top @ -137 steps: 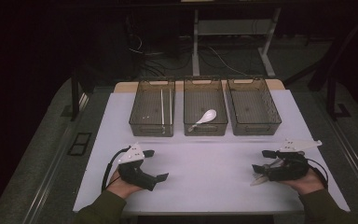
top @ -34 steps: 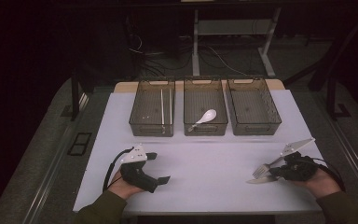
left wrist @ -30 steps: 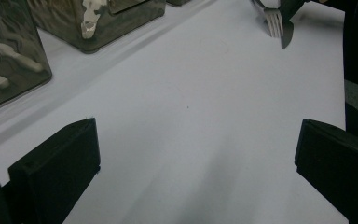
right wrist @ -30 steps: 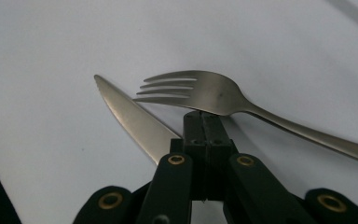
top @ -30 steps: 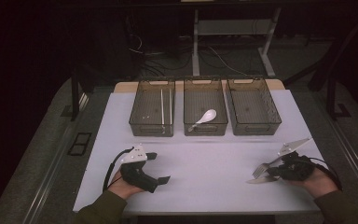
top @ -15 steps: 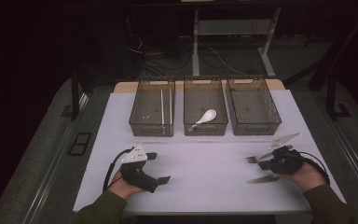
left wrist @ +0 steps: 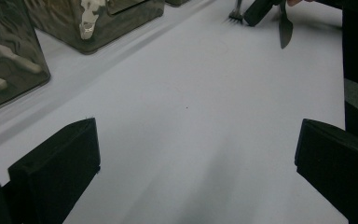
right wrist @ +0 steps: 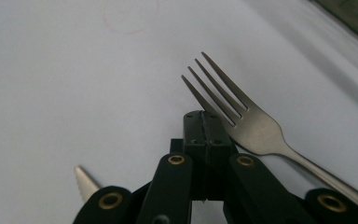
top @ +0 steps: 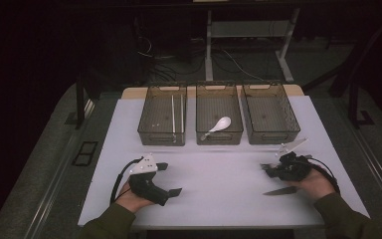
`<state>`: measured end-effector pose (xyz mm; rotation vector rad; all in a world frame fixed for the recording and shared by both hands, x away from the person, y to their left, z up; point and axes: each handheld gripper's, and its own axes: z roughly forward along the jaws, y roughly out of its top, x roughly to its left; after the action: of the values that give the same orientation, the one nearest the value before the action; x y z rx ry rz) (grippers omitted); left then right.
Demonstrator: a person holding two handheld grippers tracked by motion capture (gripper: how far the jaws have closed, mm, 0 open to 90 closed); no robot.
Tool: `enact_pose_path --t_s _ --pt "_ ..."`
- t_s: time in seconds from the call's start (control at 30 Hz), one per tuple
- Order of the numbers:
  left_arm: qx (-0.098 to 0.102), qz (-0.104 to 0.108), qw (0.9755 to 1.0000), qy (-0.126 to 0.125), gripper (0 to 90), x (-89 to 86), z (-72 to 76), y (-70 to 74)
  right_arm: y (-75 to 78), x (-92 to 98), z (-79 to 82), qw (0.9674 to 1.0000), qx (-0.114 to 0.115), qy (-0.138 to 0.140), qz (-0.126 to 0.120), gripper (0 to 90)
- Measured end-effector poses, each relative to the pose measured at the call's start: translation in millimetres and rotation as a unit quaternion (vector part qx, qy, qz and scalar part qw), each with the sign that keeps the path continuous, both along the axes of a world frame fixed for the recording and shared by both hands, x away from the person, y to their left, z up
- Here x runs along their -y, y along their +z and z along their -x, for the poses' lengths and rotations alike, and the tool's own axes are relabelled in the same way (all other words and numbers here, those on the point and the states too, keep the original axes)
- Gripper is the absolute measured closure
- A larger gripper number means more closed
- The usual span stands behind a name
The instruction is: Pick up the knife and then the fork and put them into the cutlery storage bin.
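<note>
Right gripper (right wrist: 204, 122): jaws pressed together, nothing between them, low over the white table (top: 214, 184); a fork (right wrist: 242, 122) lies just beside the jaws, tines pointing ahead, and a knife (top: 281, 191) rests on the table near the same hand. Left gripper (top: 170, 179): jaws wide apart and empty, well apart from the cutlery. Three bins (top: 162, 133) stand beyond, the middle one holding a white spoon (top: 218, 126).

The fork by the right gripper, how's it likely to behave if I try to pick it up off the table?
The fork looks like polished metal, so probably stiff and slippery between the pads. It seems to lie flat and thin on the white table, likely hard to get under. It shouldn't roll.
</note>
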<state>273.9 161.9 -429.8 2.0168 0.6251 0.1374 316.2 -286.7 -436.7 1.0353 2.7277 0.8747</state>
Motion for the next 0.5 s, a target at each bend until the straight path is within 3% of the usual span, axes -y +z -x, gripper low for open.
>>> enact_pose_path --t_s 0.3,0.43,0.5 --pt "0.000 -0.001 1.0000 -0.001 0.0 -0.1 -0.2 -0.1 -0.7 -7.3 -21.3 0.9999 0.000 -0.010 -0.007 90.0" --pt "0.000 -0.001 1.0000 -0.001 0.0 -0.4 -0.3 -0.1 7.5 3.8 -21.3 0.9995 0.009 -0.020 -0.024 89.7" --pt "0.000 -0.002 1.0000 -0.001 0.0 -0.2 -0.5 -0.4 12.1 13.2 -21.7 0.9993 0.018 -0.022 -0.025 84.2"
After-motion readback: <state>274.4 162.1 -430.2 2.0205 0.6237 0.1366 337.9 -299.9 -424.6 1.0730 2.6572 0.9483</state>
